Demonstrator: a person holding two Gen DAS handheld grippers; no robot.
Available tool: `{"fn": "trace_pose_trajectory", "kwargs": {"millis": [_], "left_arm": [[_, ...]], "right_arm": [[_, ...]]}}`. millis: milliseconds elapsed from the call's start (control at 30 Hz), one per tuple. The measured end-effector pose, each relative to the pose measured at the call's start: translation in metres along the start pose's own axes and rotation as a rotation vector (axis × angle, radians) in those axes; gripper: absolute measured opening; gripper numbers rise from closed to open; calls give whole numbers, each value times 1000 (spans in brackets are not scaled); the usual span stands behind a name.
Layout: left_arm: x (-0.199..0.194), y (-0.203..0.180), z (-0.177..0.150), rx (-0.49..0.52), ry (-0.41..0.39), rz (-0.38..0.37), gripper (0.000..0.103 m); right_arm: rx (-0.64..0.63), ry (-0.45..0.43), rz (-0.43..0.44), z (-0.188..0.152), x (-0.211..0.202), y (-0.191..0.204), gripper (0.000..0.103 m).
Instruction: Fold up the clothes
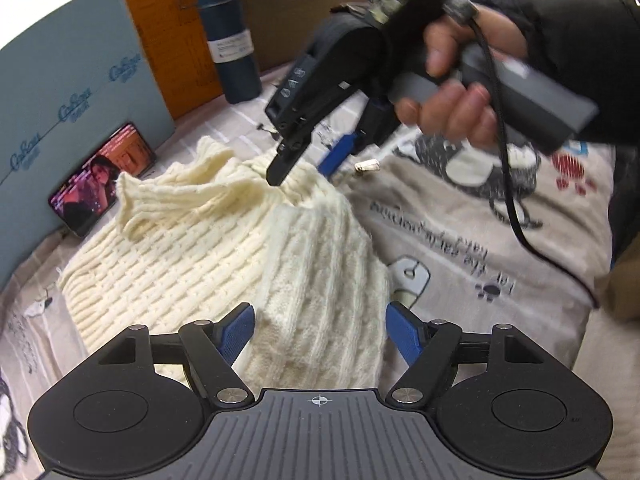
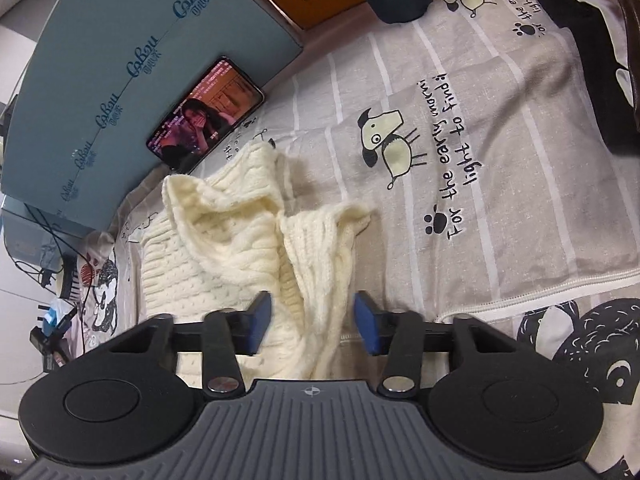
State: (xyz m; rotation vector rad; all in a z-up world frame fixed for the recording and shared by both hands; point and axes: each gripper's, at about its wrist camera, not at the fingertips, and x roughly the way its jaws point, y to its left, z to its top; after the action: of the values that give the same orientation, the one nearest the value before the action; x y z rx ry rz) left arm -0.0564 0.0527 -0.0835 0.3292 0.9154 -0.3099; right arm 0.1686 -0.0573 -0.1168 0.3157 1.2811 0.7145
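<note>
A cream cable-knit sweater (image 1: 224,248) lies bunched on the printed bedsheet (image 1: 460,240). My left gripper (image 1: 320,328) is open, its blue pads on either side of a raised fold of the sweater without pinching it. My right gripper (image 1: 304,164), held in a hand, hovers over the far end of the sweater with its fingers apart. In the right wrist view the right gripper (image 2: 313,320) is open, with a sweater (image 2: 240,240) fold hanging between its blue pads (image 2: 262,316).
A phone (image 1: 100,180) with a lit screen leans against a teal box (image 1: 60,92) at the left. A dark flask (image 1: 232,40) and an orange carton (image 1: 168,36) stand behind. The phone also shows in the right wrist view (image 2: 204,116).
</note>
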Motion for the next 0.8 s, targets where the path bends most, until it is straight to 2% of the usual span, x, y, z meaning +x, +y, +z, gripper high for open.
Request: {"fn": "trace_pose_trajectory", "kwargs": {"millis": [167, 267, 467, 533, 600, 633, 700, 800], "left_arm": [[8, -5, -3, 36, 21, 22, 75], [15, -8, -7, 63, 26, 24, 81], [25, -8, -13, 97, -2, 40, 80], [24, -6, -15, 110, -22, 43, 68], [19, 2, -15, 94, -39, 35, 47], [15, 7, -15, 83, -52, 22, 45], [5, 15, -16, 62, -76, -10, 32], [-12, 19, -16, 50, -120, -51, 29]], "right_arm": [[-41, -18, -42, 1, 0, -1, 16], [-60, -32, -46, 0, -2, -1, 13], [-98, -55, -53, -3, -9, 4, 10], [-104, -66, -49, -6, -16, 4, 9], [-110, -80, -46, -9, -25, 5, 9], [-115, -91, -46, -12, -32, 7, 9], [-119, -109, -46, -19, -46, 8, 8], [-129, -121, -54, -35, -69, 10, 8]]}}
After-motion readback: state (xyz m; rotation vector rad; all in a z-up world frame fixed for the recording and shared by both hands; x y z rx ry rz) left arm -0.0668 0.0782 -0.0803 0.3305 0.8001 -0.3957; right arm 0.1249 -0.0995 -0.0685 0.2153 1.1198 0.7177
